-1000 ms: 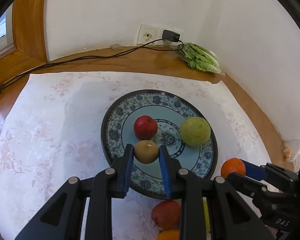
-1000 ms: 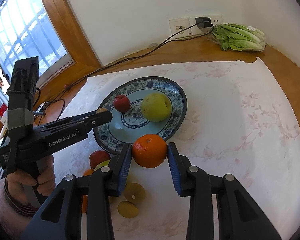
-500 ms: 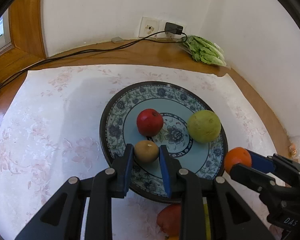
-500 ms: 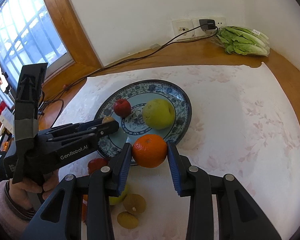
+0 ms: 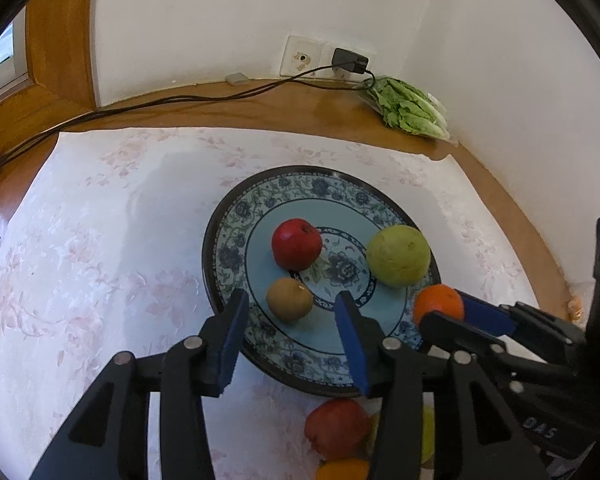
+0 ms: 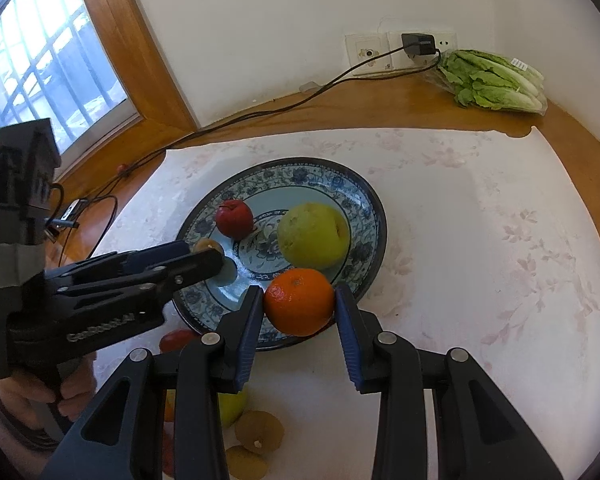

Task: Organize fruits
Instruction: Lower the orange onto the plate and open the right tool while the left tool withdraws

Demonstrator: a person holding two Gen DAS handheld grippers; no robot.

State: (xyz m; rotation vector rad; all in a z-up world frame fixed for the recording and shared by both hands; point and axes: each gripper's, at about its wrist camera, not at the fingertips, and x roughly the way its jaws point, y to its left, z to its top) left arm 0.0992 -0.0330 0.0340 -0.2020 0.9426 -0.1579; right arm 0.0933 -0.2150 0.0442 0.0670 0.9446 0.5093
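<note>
brown kiwi [image 5: 289,299] loose between just-spreading left tool [image 5: 292,332], right tool [image 6: 296,330] pinching orange [image 6: 299,301], lettuce [image 6: 494,80] behind

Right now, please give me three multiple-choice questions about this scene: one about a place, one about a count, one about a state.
1. Where does the brown kiwi lie?
A. On the plate
B. On the cloth beside the plate
C. Beside the lettuce

2. How many fruits rest on the plate?
A. One
B. Three
C. Five

3. What is the right gripper doing?
A. Standing open and empty
B. Gripping a red apple
C. Gripping the orange

Answers:
1 A: the kiwi sits on the plate's blue inside, between the just opened pads of the left gripper.
2 B: kiwi, red apple and green fruit.
3 C: both pads press the orange's sides.
</note>
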